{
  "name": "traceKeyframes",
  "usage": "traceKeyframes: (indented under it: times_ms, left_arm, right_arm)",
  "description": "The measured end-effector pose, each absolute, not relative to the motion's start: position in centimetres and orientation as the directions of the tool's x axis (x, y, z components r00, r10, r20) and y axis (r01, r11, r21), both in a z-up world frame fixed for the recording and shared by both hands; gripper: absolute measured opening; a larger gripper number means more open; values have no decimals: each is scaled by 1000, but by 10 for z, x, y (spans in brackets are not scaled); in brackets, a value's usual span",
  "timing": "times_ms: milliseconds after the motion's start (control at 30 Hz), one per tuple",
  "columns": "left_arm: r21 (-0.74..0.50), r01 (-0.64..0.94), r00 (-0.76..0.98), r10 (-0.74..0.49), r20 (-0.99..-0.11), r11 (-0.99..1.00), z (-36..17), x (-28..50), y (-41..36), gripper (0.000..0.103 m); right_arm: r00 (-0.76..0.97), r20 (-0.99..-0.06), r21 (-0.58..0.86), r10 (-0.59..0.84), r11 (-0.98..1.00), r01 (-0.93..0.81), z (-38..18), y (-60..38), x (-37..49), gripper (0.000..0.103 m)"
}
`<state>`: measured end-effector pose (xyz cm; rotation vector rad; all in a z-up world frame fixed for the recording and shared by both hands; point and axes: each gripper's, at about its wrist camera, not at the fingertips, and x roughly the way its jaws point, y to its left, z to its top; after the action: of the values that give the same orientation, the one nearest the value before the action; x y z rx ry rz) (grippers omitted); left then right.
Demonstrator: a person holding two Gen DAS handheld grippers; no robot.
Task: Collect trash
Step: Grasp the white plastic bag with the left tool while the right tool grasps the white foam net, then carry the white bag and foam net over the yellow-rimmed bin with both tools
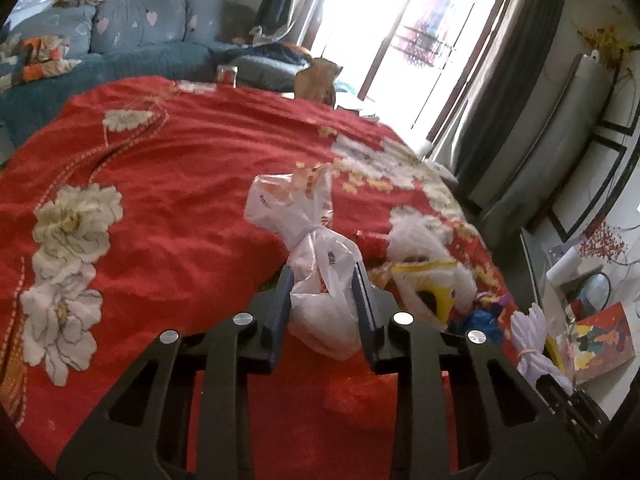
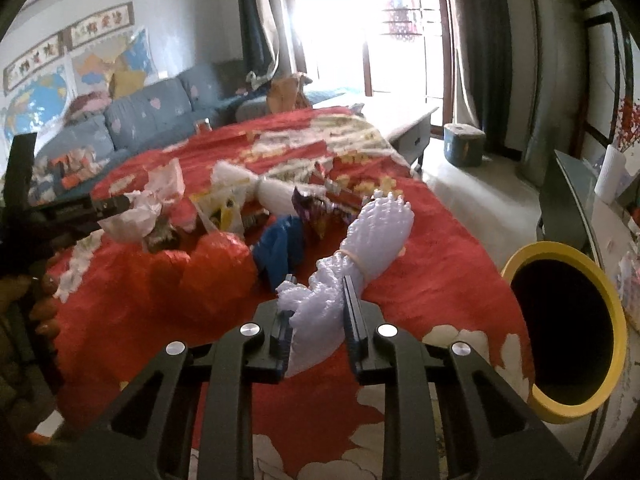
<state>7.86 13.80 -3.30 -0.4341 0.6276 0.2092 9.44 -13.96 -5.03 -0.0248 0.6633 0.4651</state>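
While each tool [image 1: 322, 276] [image 2: 318, 296] clamps a knotted bag [image 1: 316, 280] [image 2: 360, 248], the yellow-rimmed bin [image 2: 618, 320] gapes dark.

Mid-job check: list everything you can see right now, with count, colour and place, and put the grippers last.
Tied plastic bag: one, white, between the left gripper's fingers.
Bubble-wrap bundle: one, pale lilac, tied with a rubber band, between the right gripper's fingers.
Blue wrapper: one, blue, on the cloth mid-pile.
Snack packet: one, purple-red, behind the blue wrapper.
Bin: one, yellow rim with dark inside, right of the table.
Tablecloth: one, red with white flowers, covering the table.
Sofa: one, blue-grey, behind the table.
Left hand-held gripper: black, shut on the bag.
Right hand-held gripper: black, shut on the bundle.
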Motion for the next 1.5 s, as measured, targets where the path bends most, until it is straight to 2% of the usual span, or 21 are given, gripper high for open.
traceKeyframes:
  times_ms: [233, 500, 967, 1500]
  left_arm:
    - [-302, -230, 853, 42, -521, 925, 3, 68, 113, 22]
    - [-291, -118, 870, -43, -492, 949, 21, 66, 72, 22]
    - [-276, 54, 854, -187, -486, 960, 34, 87, -2, 22]
    - [-266, 270, 770, -373, -518, 926, 28, 116, -96, 22]
  right_arm:
    - [729, -539, 155, 421, 901, -406, -29, -159, 89, 21]
    - [771, -488, 178, 408, 912, -370, -11, -182, 87, 21]
    - [844, -431, 221, 320, 944, -246, 10, -244, 87, 21]
    - [879, -440, 256, 186, 964, -76, 0, -312, 87, 21]
